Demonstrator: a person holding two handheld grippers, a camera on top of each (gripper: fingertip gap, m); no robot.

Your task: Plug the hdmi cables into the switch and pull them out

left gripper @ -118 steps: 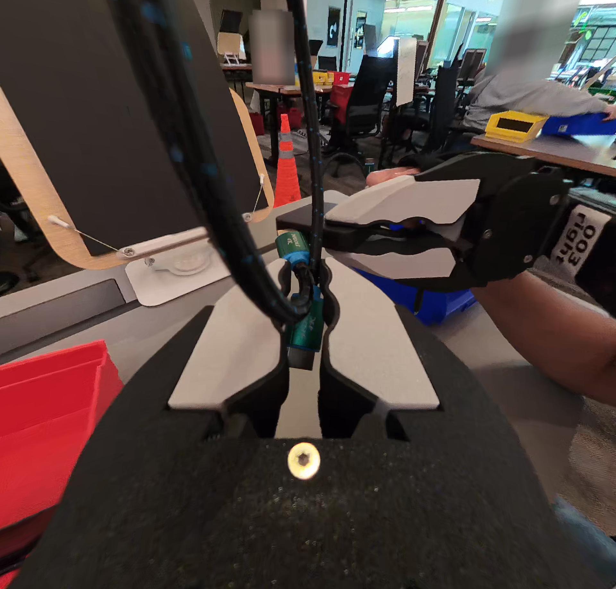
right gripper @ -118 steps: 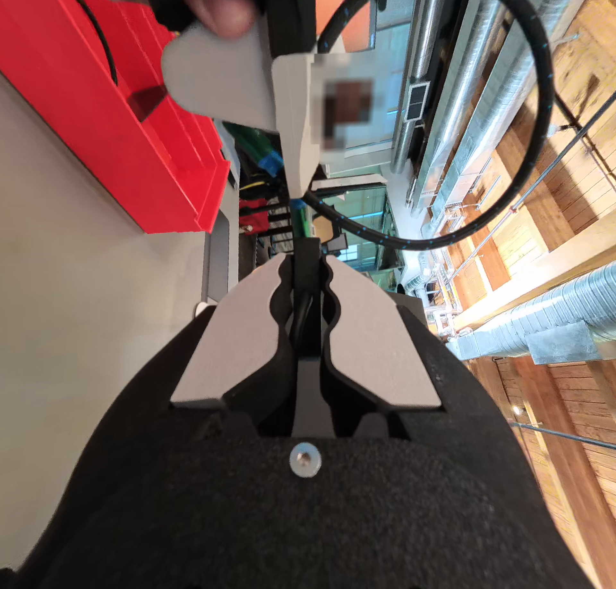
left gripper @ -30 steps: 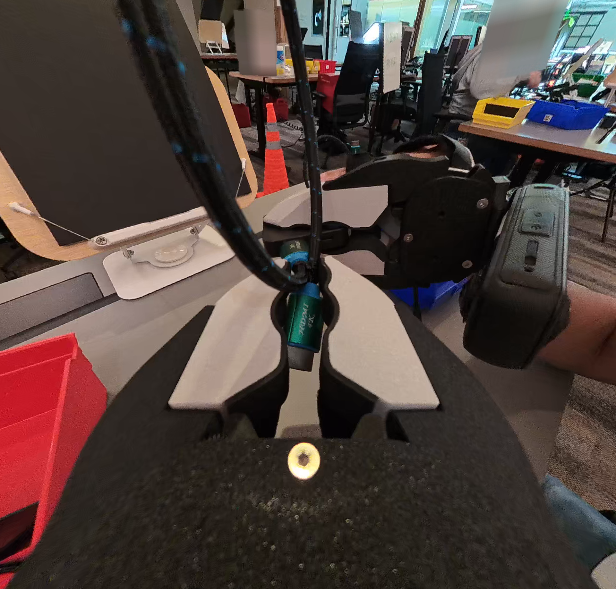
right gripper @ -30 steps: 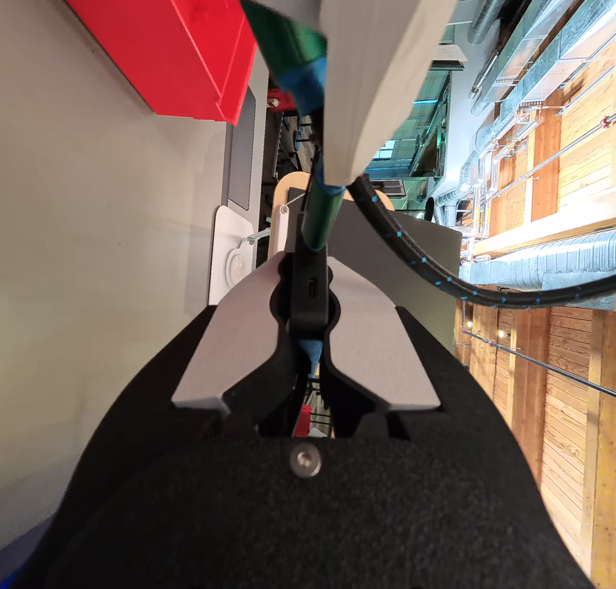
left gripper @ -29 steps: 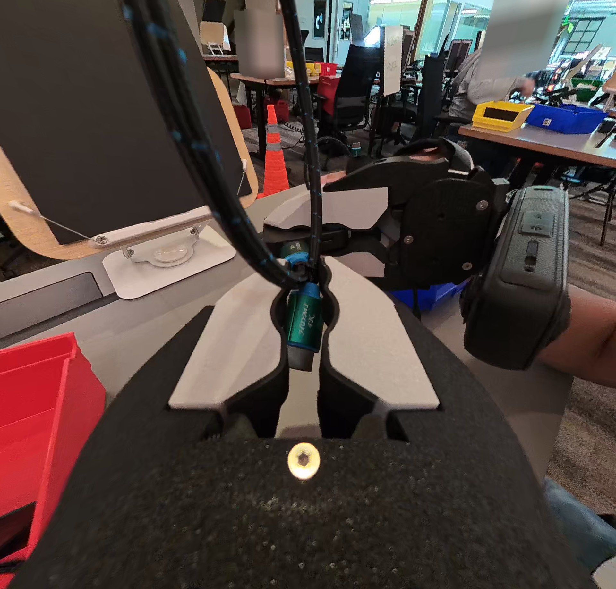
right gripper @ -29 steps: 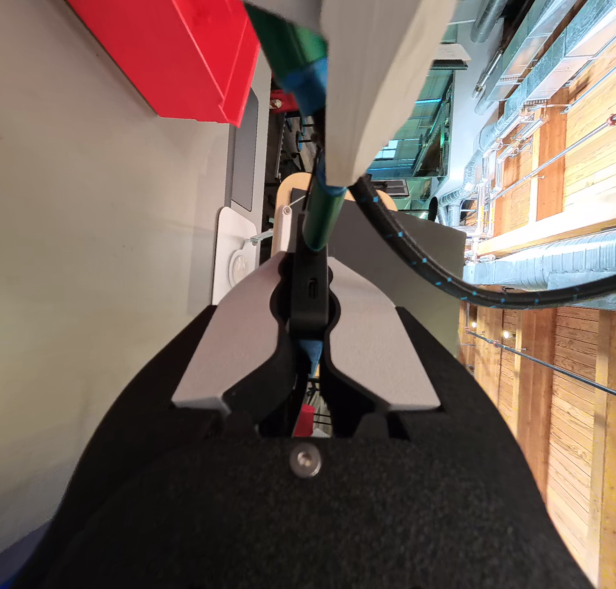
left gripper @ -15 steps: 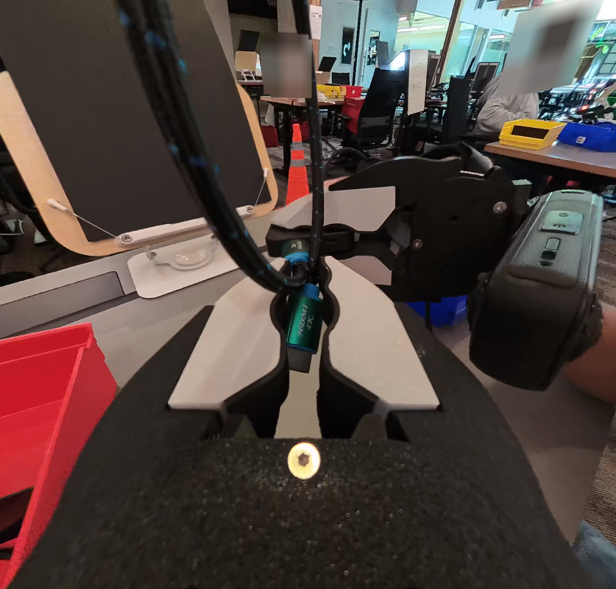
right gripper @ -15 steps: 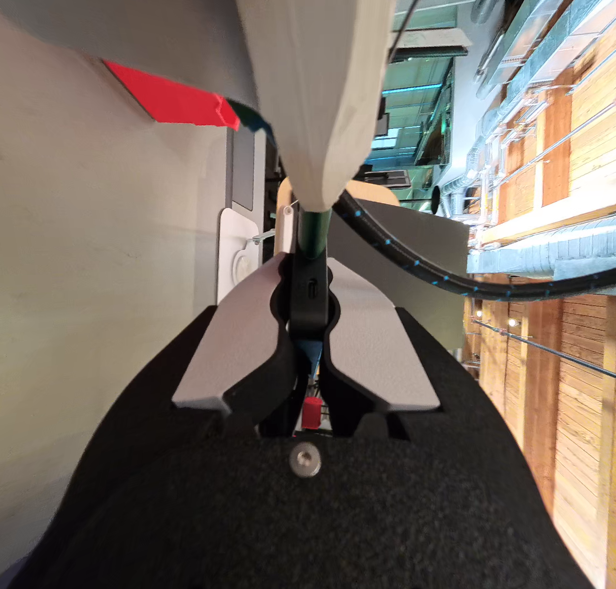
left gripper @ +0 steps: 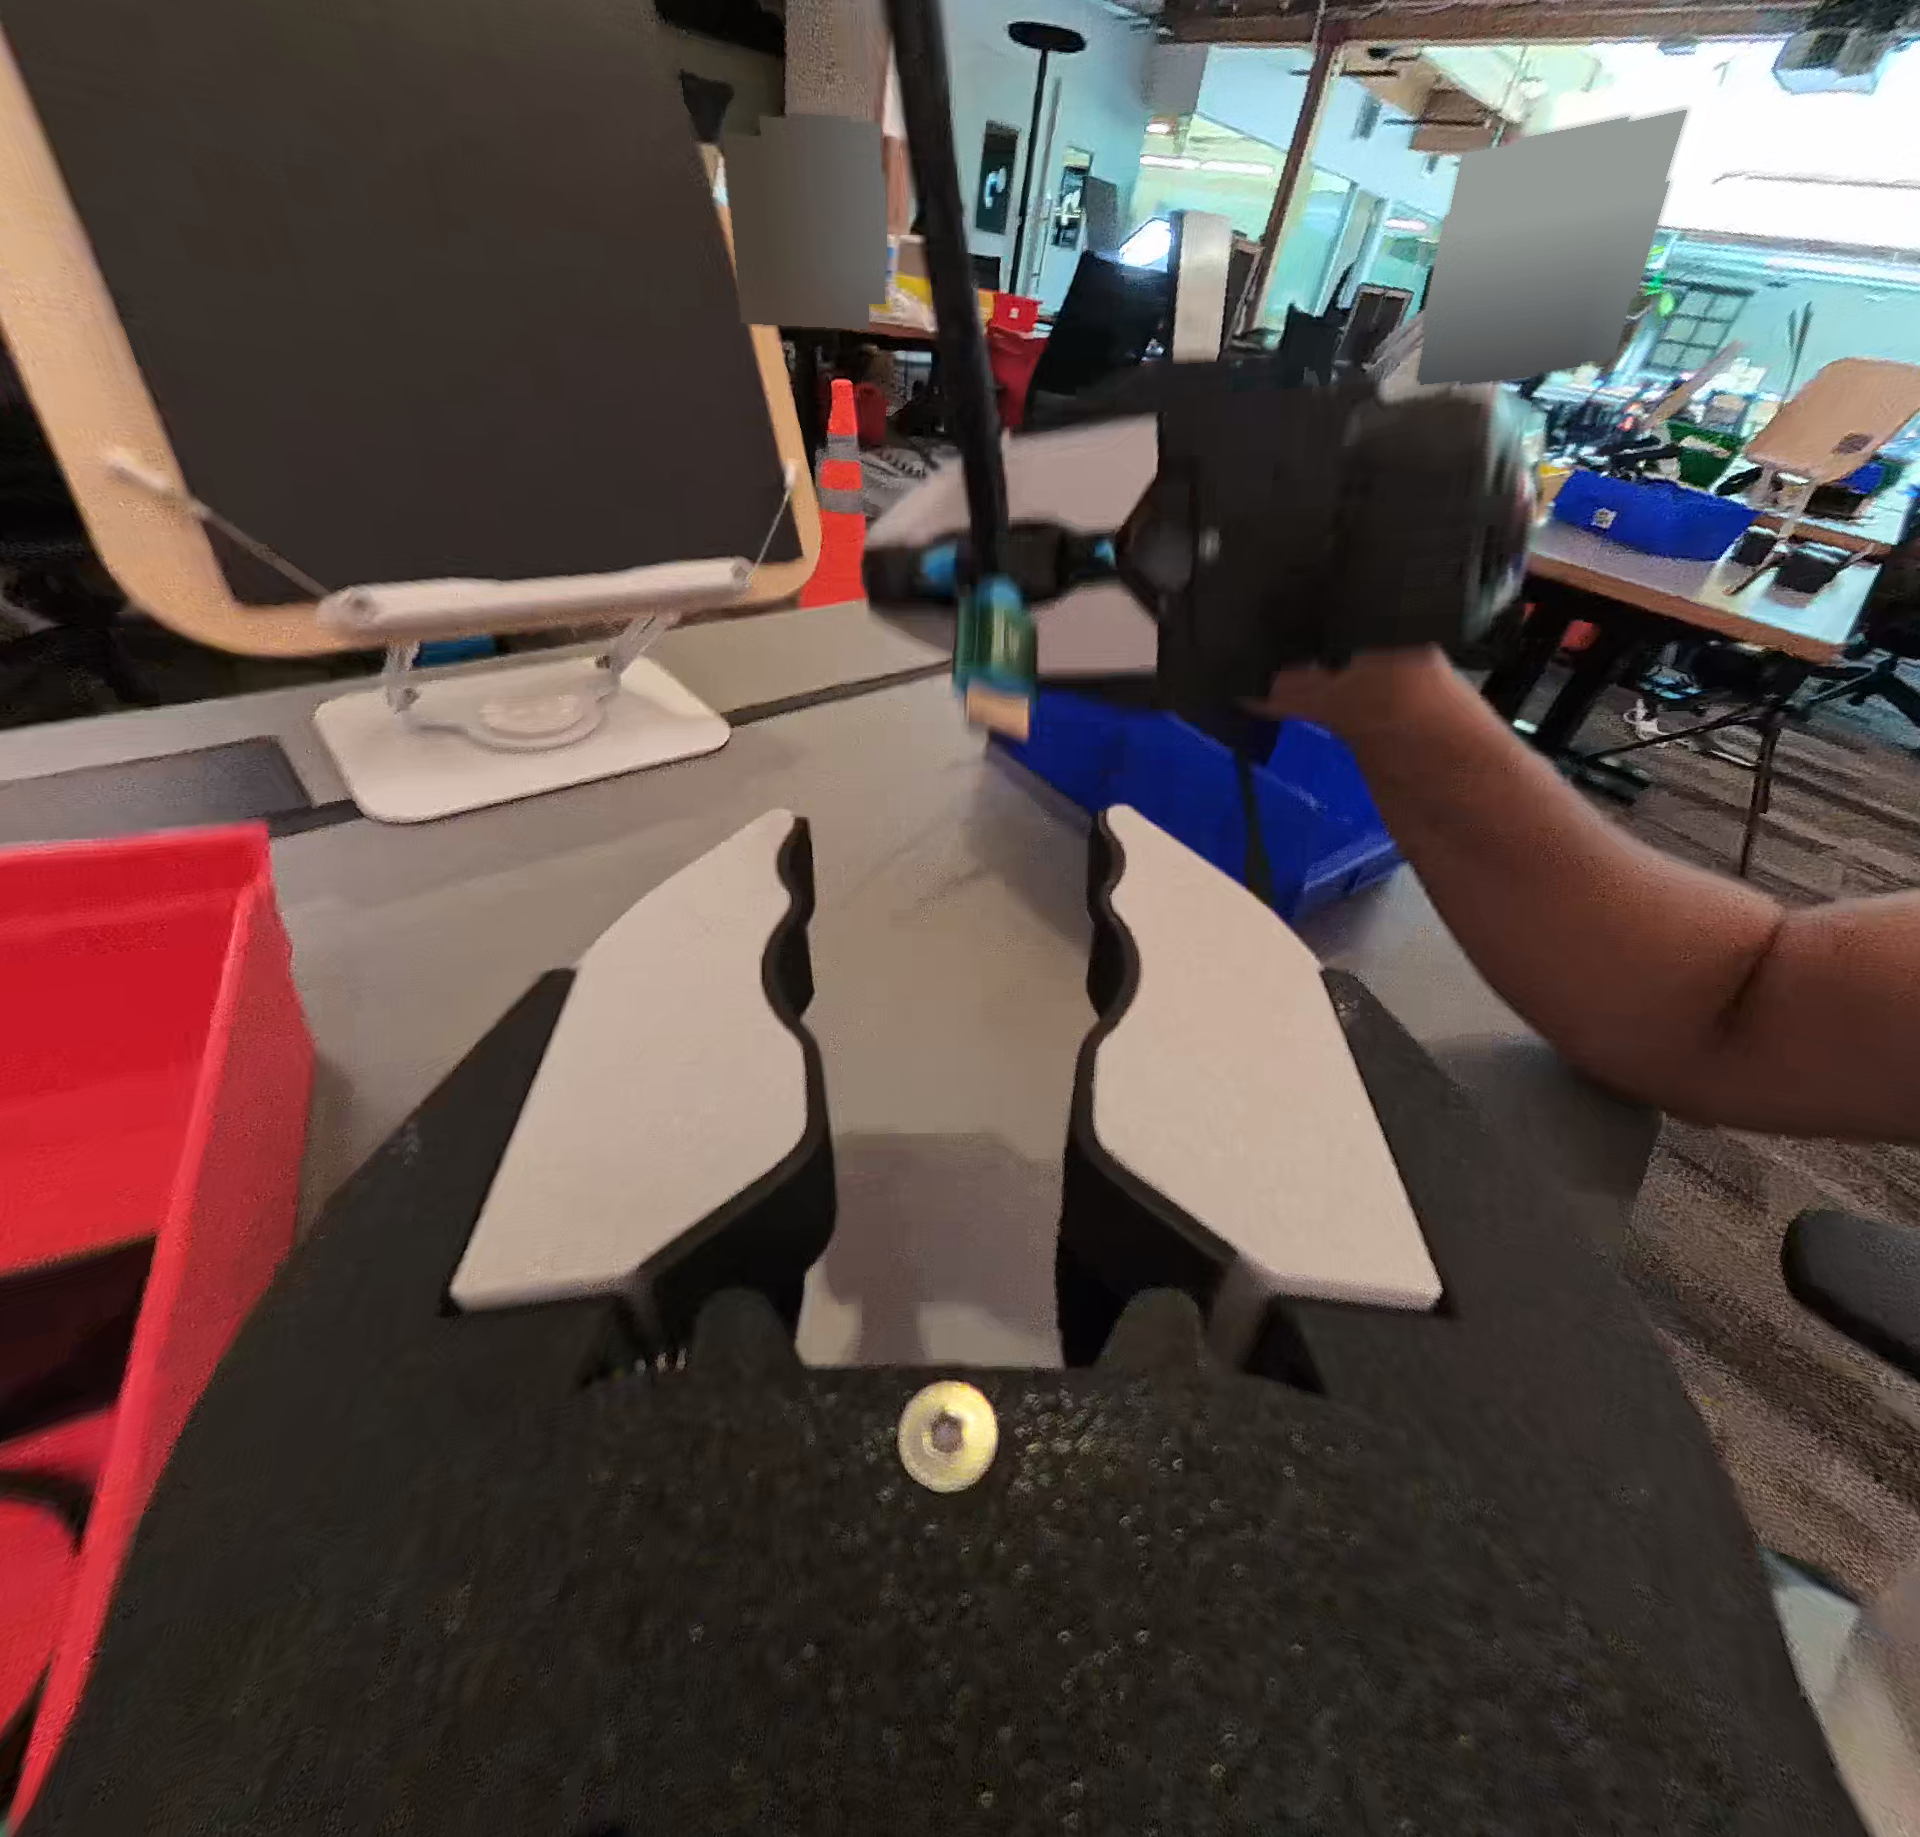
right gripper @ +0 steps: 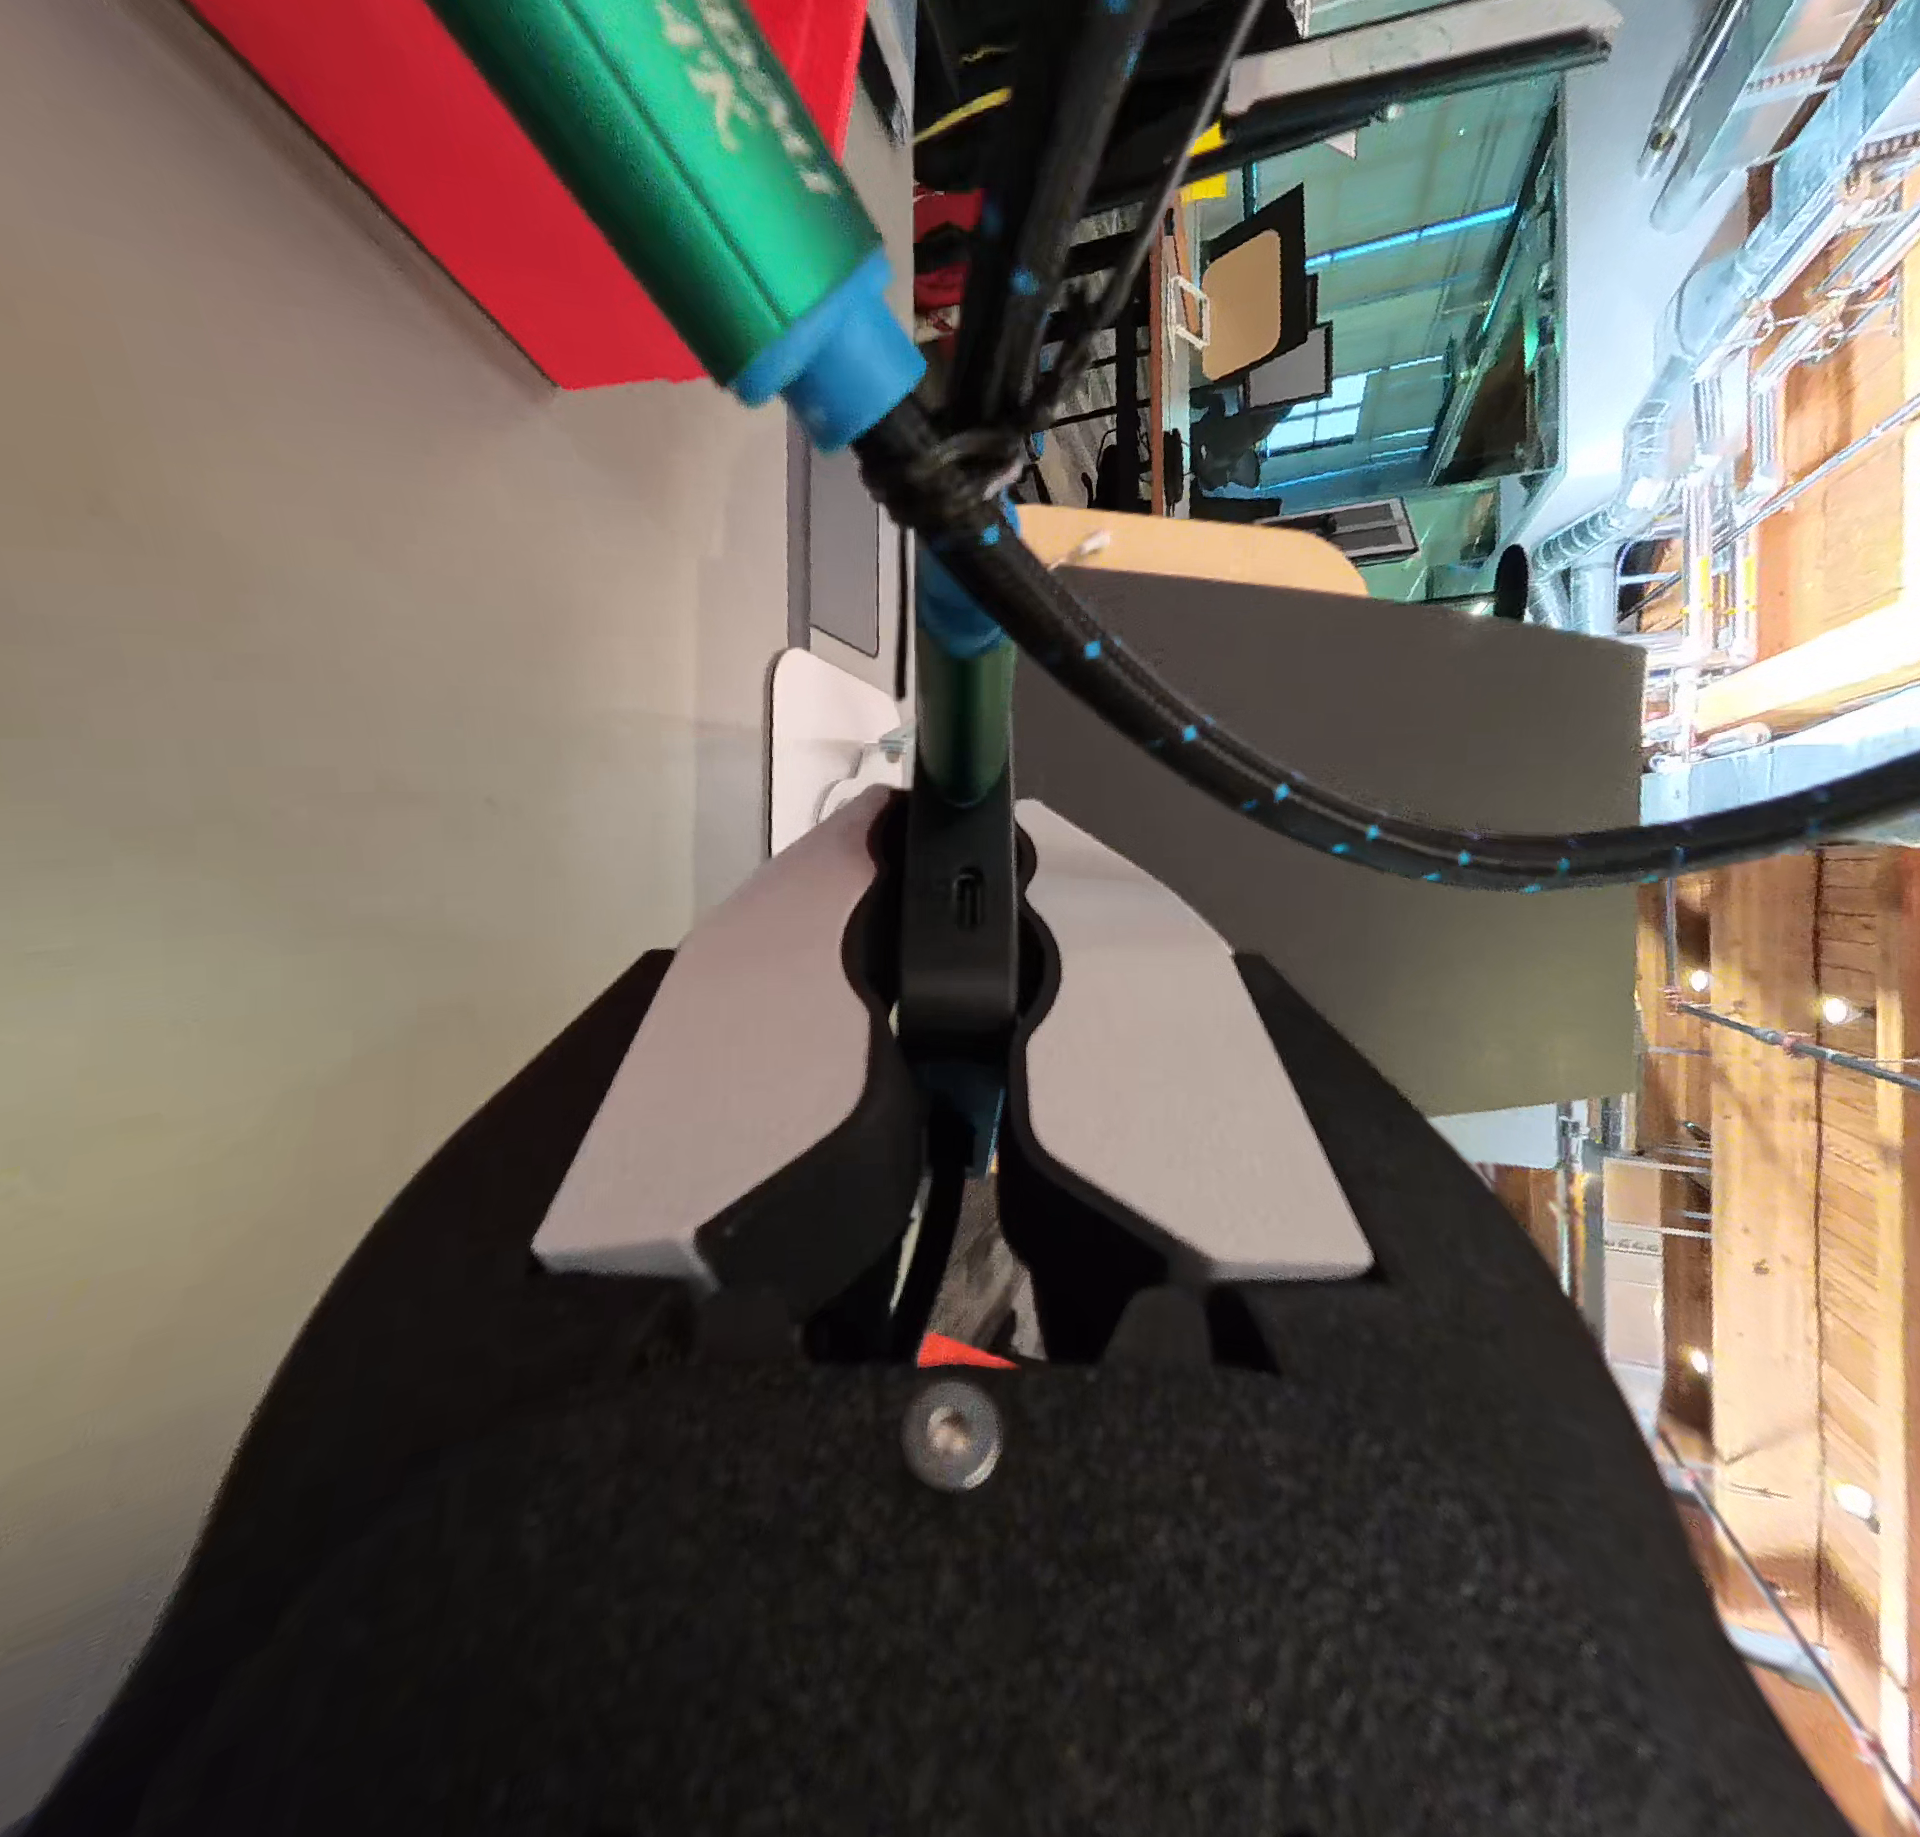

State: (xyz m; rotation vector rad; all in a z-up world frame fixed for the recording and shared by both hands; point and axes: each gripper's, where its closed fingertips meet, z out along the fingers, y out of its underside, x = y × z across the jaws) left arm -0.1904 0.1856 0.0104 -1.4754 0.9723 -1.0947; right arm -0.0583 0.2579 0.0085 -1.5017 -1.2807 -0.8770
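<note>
Table (left gripper: 935, 914): bare grey top under both grippers.
Left gripper (left gripper: 945, 940): fingers spread, empty, near the switch.
Right gripper (right gripper: 956, 914): pinching the switch (right gripper: 956, 914).
Plugged connector (right gripper: 961, 717): seated in the switch.
Free connector (left gripper: 995, 655): dangling beside the switch, unplugged.
Progress: judged partway; one cable remains.

At the centre of the frame the right hand-held gripper (right gripper: 956, 940) is clamped on a slim black switch (right gripper: 958, 914), with a green plug (right gripper: 961, 712) seated in its far end. A second green plug (right gripper: 665, 140) hangs free at upper left, its braided black cable (right gripper: 1299, 795) sweeping off to the right edge. A red bin (right gripper: 436, 146) sits on the pale tabletop (right gripper: 312, 748) along the left side.
</note>
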